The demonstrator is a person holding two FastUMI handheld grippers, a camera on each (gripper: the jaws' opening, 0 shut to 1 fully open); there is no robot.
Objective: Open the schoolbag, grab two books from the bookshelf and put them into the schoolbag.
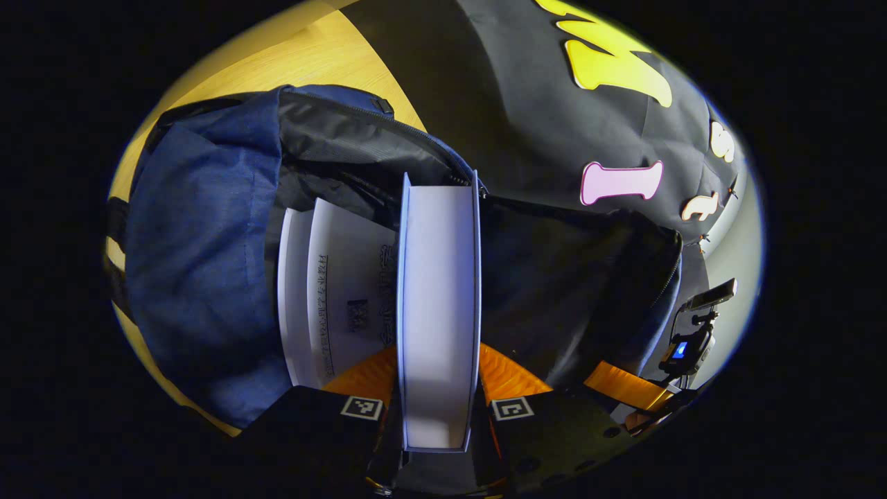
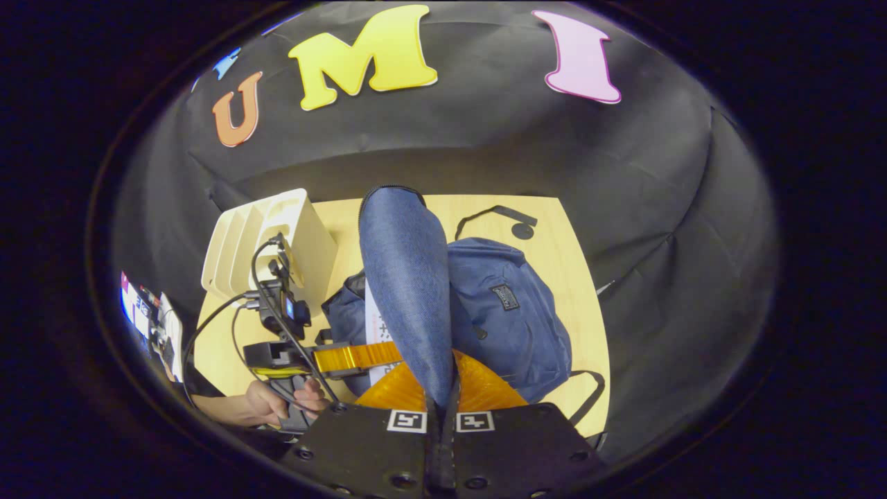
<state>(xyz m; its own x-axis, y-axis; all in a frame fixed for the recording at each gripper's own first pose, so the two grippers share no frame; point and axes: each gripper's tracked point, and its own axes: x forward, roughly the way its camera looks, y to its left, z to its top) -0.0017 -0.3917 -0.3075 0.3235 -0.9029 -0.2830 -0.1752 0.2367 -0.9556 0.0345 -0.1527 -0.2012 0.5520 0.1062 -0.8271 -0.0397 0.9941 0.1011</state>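
The blue schoolbag (image 1: 201,249) lies open on the wooden table, its dark lining showing. My left gripper (image 1: 438,388) is shut on a white book (image 1: 438,312), held edge-on with its far end inside the bag's mouth. A second white book (image 1: 339,291) with printed text sits inside the bag just to its left. My right gripper (image 2: 441,395) is shut on the bag's blue flap (image 2: 409,277) and holds it up above the schoolbag (image 2: 506,312). In the right gripper view the left gripper (image 2: 360,357) reaches in from the left with the book (image 2: 378,326).
A white bookshelf (image 2: 263,242) stands on the table (image 2: 575,277) left of the bag. A hand (image 2: 270,402) holds the left gripper, with cables trailing from it. A black strap (image 2: 495,215) lies behind the bag. Black cloth walls close in the table.
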